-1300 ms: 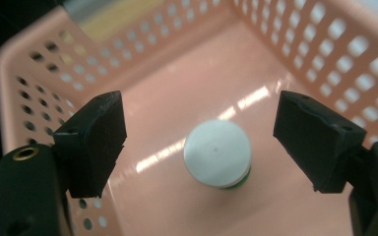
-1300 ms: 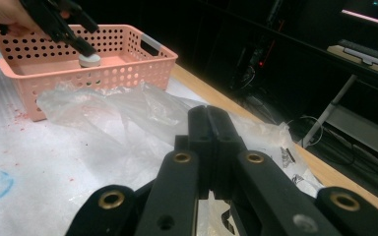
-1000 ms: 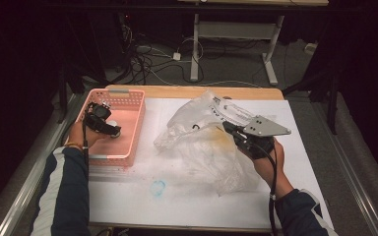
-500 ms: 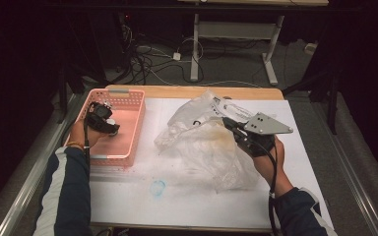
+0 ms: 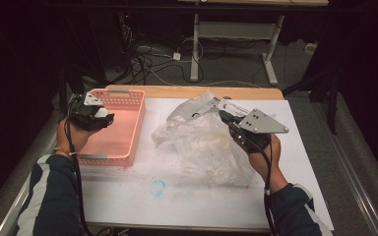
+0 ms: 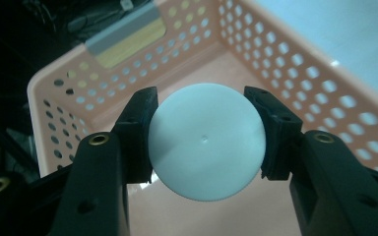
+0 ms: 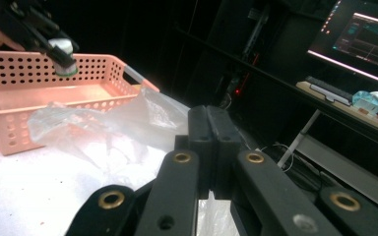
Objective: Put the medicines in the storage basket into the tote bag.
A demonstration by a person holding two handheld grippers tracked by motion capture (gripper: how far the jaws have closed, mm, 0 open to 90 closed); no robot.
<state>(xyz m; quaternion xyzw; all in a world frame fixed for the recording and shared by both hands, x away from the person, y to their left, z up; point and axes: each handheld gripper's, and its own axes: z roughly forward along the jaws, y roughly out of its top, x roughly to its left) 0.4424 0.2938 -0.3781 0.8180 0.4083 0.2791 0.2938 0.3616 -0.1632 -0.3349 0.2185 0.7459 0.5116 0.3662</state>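
Over the white table (image 5: pixel 275 196) we keep the pink basket (image 5: pixel 123 142) directly beneath the left gripper (image 6: pixel 204 140), which pinches a white round cap (image 6: pixel 206 140), and lower before letting go, while the right gripper (image 7: pixel 214 147), jaws pressed together, steadies the clear plastic bag (image 5: pixel 202 142).

What the views are leaving hidden or cut off

The white round cap (image 6: pixel 206 140) is covering whatever body sits beneath it, so its kind is staying unclear, and the pink basket (image 6: pixel 295 93) is running off the right and bottom edges. In the right gripper view the jaws are pressing together, hiding whether any of the clear plastic bag (image 7: pixel 103 132) lies between them. The blue mark (image 5: pixel 157 187) is looking too small to identify.
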